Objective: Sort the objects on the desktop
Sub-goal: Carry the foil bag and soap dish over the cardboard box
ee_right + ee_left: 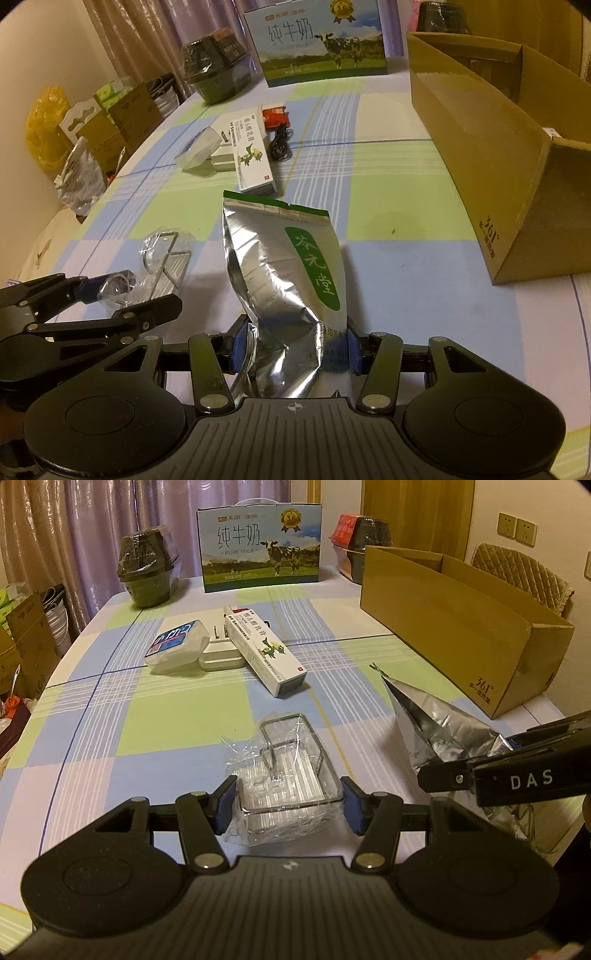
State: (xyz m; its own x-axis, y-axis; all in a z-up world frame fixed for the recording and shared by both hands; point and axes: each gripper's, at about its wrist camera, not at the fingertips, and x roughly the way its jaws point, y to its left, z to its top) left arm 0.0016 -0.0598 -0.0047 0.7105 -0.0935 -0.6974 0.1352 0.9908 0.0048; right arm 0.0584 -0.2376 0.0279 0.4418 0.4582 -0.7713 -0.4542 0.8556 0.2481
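Left wrist view: the wrapped wire rack (286,775) is bracketed by the left gripper (290,805), jaws spread at its sides, contact not confirmed. Slippage on the loose plastic wrap is judged likely.

Right wrist view: the foil pouch (284,280) is pinched at its base by the right gripper (293,350); the crumpled foil could slide out. A checked tablecloth (388,184), cardboard box (480,147) at right and curtains (147,33) behind are seen.

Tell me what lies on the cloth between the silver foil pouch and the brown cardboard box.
Nothing: between the silver foil pouch with the green label and the open brown cardboard box the checked tablecloth is bare. The right wrist view shows it best.
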